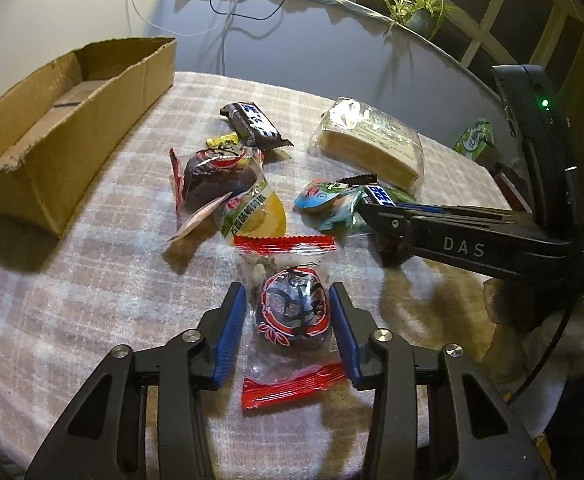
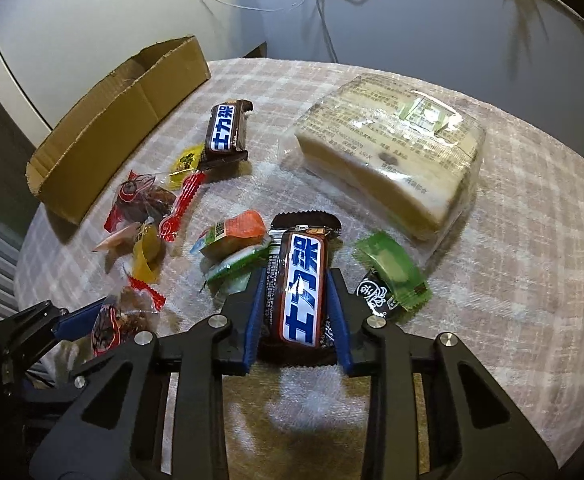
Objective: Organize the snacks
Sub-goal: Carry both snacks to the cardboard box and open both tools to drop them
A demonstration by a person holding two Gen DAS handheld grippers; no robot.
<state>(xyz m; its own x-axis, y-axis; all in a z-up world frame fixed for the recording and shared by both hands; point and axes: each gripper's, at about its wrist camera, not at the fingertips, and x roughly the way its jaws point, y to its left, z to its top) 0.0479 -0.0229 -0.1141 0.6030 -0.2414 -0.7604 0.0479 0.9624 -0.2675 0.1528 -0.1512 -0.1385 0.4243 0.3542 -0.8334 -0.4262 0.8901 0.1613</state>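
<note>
My left gripper [image 1: 287,300] is closed around a clear packet with red ends holding a dark snack [image 1: 292,312], on the checked cloth. It shows at the lower left of the right wrist view [image 2: 111,324]. My right gripper [image 2: 296,280] is shut on a brown Snickers bar [image 2: 298,288]; its arm [image 1: 444,240] crosses the right of the left wrist view. A second Snickers bar [image 2: 227,128] lies near an open cardboard box [image 1: 71,120], also seen in the right wrist view [image 2: 123,120].
A large wrapped cake block [image 2: 392,152] lies at the back right. Small wrapped sweets lie mid-table: a yellow jelly pack [image 1: 251,212], a dark snack packet [image 1: 215,176], green packs [image 2: 392,268] and an orange one [image 2: 239,232]. A potted plant [image 1: 416,8] stands beyond the table.
</note>
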